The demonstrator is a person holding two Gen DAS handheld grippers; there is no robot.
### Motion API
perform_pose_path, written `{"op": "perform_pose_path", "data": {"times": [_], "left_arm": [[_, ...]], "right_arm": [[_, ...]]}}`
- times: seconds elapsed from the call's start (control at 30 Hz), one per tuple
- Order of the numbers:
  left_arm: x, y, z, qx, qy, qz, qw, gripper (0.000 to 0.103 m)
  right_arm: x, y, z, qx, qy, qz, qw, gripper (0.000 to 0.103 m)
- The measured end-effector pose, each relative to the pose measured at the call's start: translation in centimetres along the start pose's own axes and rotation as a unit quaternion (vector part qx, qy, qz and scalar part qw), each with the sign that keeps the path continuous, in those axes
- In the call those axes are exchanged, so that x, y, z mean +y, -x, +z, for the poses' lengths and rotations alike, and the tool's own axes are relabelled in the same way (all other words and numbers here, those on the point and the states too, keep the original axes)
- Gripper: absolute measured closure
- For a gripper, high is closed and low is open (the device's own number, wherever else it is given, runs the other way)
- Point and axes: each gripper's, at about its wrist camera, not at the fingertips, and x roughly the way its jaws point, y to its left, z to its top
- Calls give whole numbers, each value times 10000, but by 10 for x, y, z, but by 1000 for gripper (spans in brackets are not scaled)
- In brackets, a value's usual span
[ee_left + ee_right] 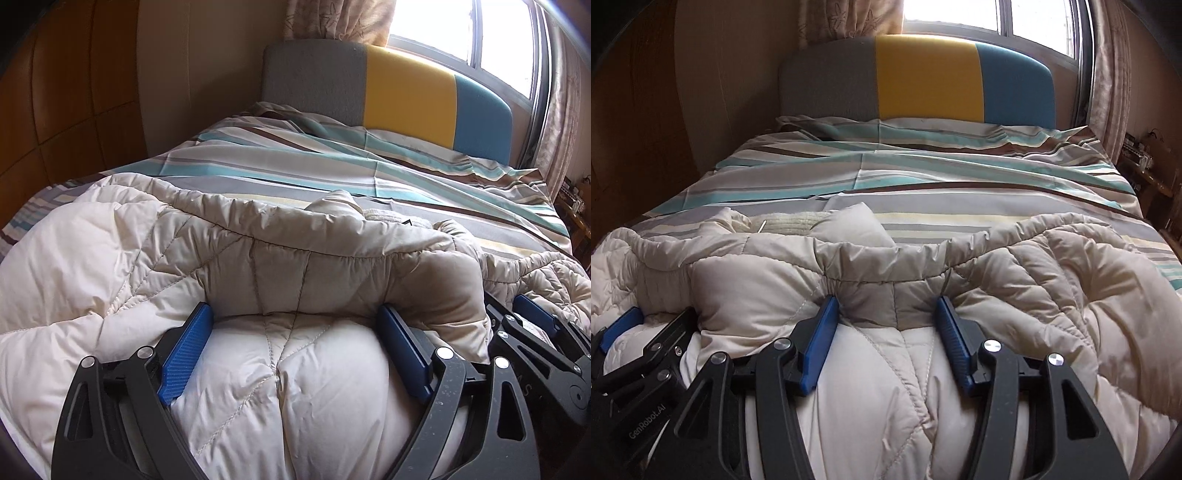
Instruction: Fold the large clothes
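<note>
On the striped bed cover (923, 173) lies a cream padded coat (1034, 280), partly folded. The left gripper (295, 321) and right gripper (886, 310) rest side by side with fingers spread wide, bulging fabric between them but nothing pinched. I judge the next move is to close on the doubled edge and carry it over.

The quilted coat (258, 258) runs off the lower frame edges, its sleeves hidden.
</note>
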Motion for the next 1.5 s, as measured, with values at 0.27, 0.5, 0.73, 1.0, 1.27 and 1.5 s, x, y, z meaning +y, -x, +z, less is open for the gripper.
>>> {"op": "perform_pose_path", "data": {"times": [0.27, 0.5, 0.73, 1.0, 1.27, 1.5], "left_arm": [[16, 20, 25, 263, -288, 302, 9988, 6], [24, -18, 14, 300, -323, 545, 9975, 3], [30, -13, 19, 639, -355, 398, 9965, 3], [73, 33, 43, 437, -292, 337, 9980, 3], [102, -3, 34, 666, -490, 916, 9924, 3], [115, -18, 20, 561, -40, 417, 9975, 3]], "right_arm": [[-2, 3, 0, -40, -25, 15, 10000, 47], [-3, 6, -2, -55, -70, 45, 9999, 47], [-14, 13, 4, 92, -226, 464, 9986, 38], [-62, 85, 16, -536, -270, 189, 9980, 36], [-107, 45, -4, 87, -410, -348, 9985, 35], [-108, 26, -17, 88, -427, -432, 9981, 33]]}}
